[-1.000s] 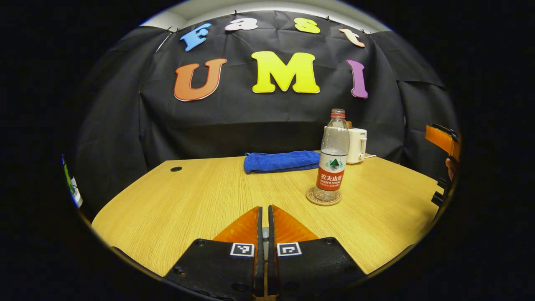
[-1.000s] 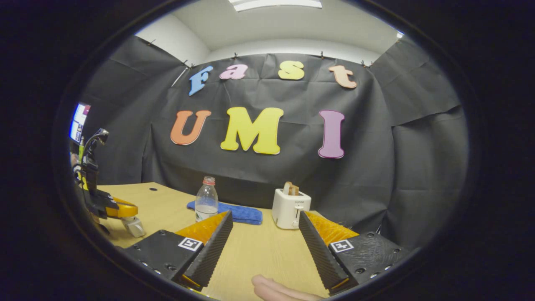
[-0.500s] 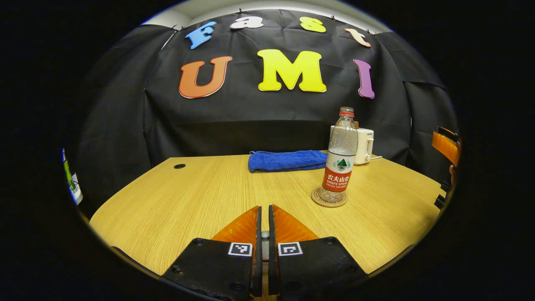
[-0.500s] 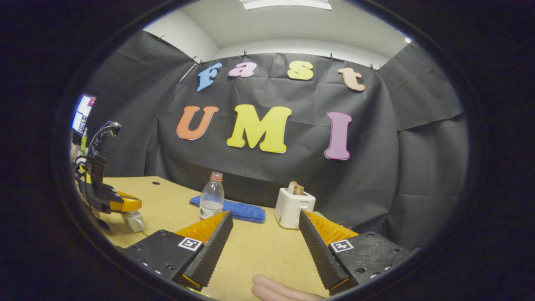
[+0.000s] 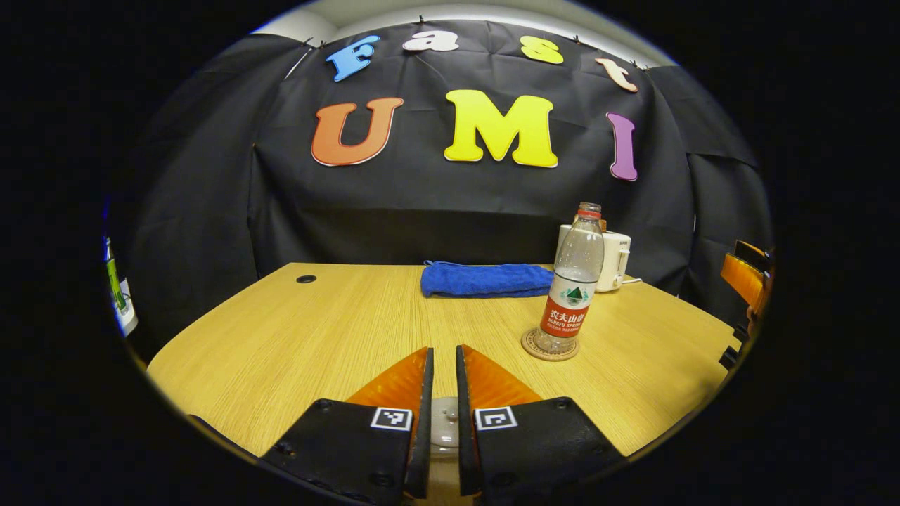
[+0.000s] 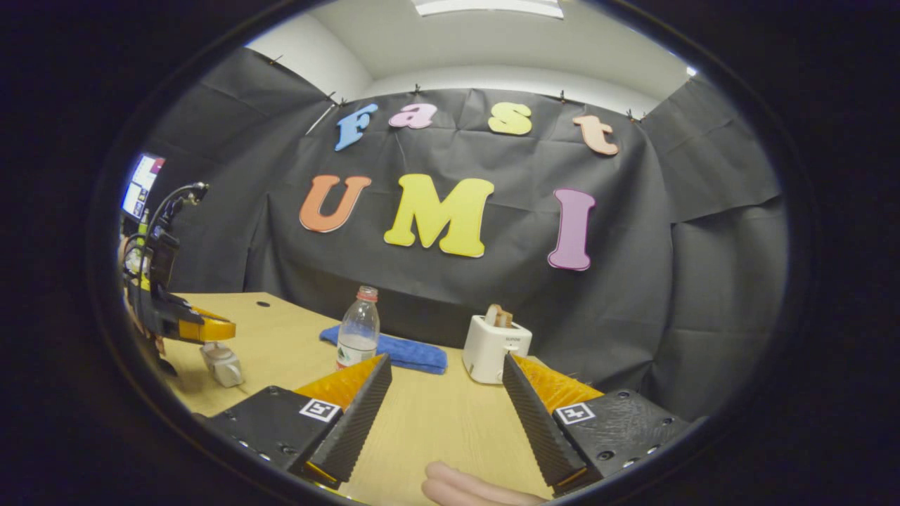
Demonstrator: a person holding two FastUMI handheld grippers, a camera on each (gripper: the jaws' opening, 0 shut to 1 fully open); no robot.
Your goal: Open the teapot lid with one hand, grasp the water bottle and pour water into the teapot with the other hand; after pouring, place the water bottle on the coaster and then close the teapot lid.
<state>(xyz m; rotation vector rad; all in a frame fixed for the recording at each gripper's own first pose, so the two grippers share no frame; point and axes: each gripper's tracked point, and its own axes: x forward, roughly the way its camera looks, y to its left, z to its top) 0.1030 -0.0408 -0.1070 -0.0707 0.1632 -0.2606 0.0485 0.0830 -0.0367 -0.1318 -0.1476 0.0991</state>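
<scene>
- Pale ceramic teapot lid [image 5: 444,424] sits between the left gripper [image 5: 444,365] fingers, slightly parted, probably releasing it.
- Water bottle [image 5: 573,281] stands on its coaster [image 5: 549,346], right of centre, pouring apparently finished.
- Right gripper [image 6: 444,383] hangs wide open, empty.

Clear water bottle [image 5: 572,281] upright on round coaster [image 5: 549,346]; pale teapot [image 6: 221,363] on table

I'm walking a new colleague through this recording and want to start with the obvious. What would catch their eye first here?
Most likely the water bottle, standing upright on a round coaster toward the right of the wooden table. Behind it lie a folded blue towel and a white toaster near the back edge. Close up, the left gripper has its fingers nearly together over a pale teapot lid.
</scene>
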